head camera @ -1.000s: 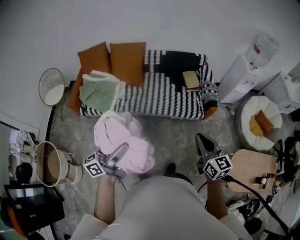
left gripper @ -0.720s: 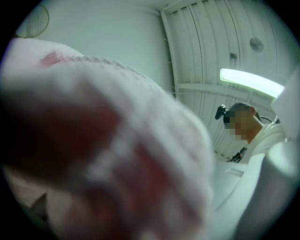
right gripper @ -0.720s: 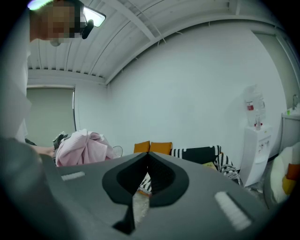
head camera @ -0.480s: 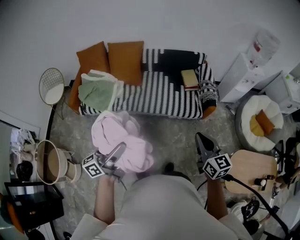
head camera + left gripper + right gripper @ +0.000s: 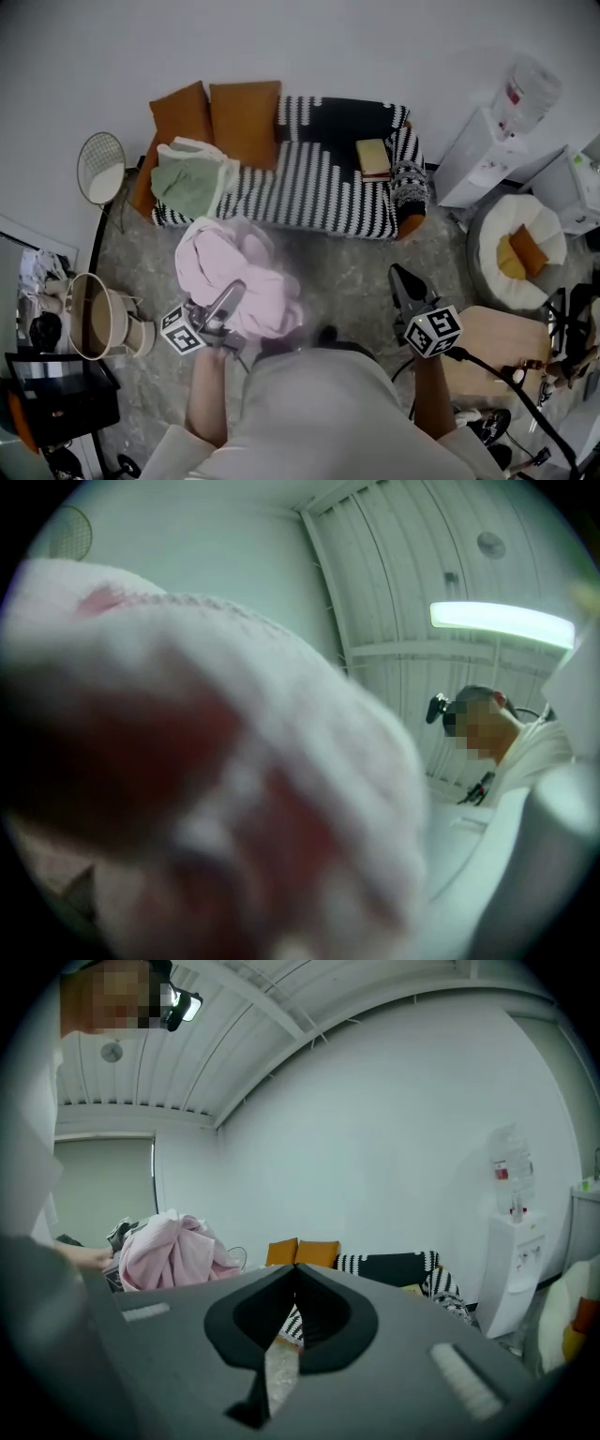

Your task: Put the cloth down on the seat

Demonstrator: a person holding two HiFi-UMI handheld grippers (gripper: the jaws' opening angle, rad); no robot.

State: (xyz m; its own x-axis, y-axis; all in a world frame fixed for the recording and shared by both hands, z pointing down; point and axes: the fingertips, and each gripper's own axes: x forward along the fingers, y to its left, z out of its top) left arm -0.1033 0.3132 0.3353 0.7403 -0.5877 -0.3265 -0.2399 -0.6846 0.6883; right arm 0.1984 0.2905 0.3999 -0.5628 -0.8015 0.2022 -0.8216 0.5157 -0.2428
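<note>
I have the pink cloth (image 5: 239, 281) bunched up in the left hand-held gripper (image 5: 230, 298), whose jaws pinch into its lower folds. The bundle hangs in the air over the floor (image 5: 347, 272), short of the sofa (image 5: 319, 192) and not touching it. In the left gripper view the fabric sits so close to the lens that it is a pink blur filling most of the picture. From where I stand the sofa lies at 12 o'clock, and the cloth is at about 11 o'clock, between me and the seat's left half.

The right hand-held gripper (image 5: 401, 281) is raised at about 1 o'clock, well apart from the cloth. Its jaws are pressed together at the tips with nothing between them.

At the seat's 9 o'clock end lies a green cloth (image 5: 192, 183), with two orange cushions (image 5: 246, 122) against the backrest just above it. A book (image 5: 372, 157) rests toward the 3 o'clock end.
</note>
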